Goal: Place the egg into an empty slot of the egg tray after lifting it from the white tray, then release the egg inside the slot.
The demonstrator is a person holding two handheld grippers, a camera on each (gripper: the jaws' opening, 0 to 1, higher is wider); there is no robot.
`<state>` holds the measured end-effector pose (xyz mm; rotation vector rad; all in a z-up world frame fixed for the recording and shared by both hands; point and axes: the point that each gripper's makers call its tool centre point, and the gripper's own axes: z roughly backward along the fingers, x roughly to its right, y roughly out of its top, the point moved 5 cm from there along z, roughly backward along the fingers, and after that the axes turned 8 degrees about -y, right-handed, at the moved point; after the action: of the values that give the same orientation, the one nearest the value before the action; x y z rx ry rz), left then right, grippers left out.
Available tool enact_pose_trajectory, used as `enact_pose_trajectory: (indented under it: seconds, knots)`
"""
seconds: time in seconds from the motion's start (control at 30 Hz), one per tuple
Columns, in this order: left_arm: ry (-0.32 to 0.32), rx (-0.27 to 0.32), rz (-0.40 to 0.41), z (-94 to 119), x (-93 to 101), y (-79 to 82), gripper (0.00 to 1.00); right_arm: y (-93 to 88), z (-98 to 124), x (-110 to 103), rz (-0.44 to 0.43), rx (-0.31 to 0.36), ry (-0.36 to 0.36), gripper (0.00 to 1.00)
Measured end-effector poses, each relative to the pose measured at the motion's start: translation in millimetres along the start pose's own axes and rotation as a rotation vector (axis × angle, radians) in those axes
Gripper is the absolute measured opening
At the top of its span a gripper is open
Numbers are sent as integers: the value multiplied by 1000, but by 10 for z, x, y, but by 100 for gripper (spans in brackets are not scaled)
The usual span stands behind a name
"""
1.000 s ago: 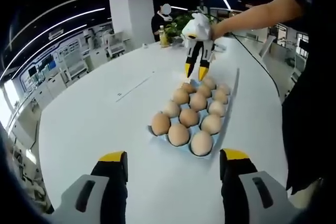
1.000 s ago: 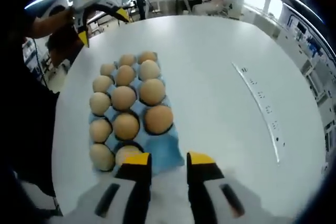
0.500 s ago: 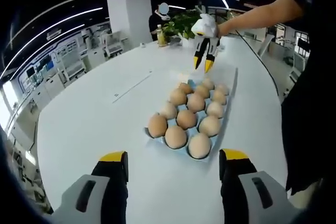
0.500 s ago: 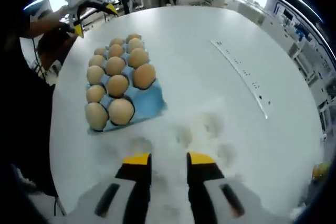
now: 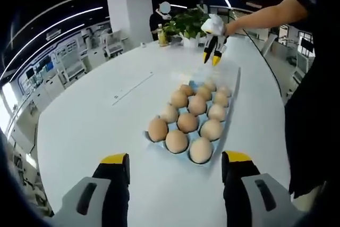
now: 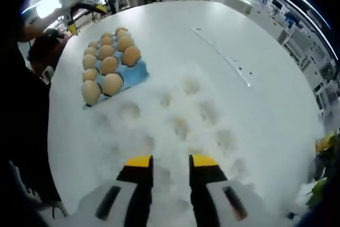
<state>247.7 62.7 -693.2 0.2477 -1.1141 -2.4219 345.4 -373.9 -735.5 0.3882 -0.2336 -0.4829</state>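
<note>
A blue egg tray (image 5: 231, 102) lies mid-table, nearly every slot holding a brown egg (image 5: 201, 149). My left gripper (image 5: 175, 159) hovers in front of it over bare table, jaws wide open and empty. Beyond the tray my right gripper (image 5: 213, 58) hangs in the air, held by a person's arm. In the right gripper view, my right gripper (image 6: 171, 161) is open with nothing between its jaws, above a white moulded tray (image 6: 180, 126) whose dimples look empty. The blue egg tray (image 6: 139, 71) sits just beyond it, and the left gripper (image 6: 79, 10) is at the far left.
The round white table (image 5: 95, 110) carries a thin ruler-like strip (image 6: 223, 54). A plant (image 5: 188, 22) and a bottle (image 5: 160, 35) stand at the far edge. The person's dark-clad body (image 5: 313, 104) lines the table's right side.
My right gripper has pulled back and up from the egg tray, so the white tray now lies under it. The left gripper has stayed put.
</note>
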Motion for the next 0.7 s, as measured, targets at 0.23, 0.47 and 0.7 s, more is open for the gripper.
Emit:
enact_pose_trajectory:
  seconds: [0.23, 0.47, 0.7]
  knots:
    - [-6, -5, -6, -21, 7, 44, 71, -239, 184, 266, -77, -18, -70, 26]
    - [1, -14, -4, -7, -10, 66, 72, -471, 337, 601, -110, -58, -188, 25]
    - [10, -21, 1, 4, -12, 84, 72, -680, 293, 701, -98, -136, -205, 26]
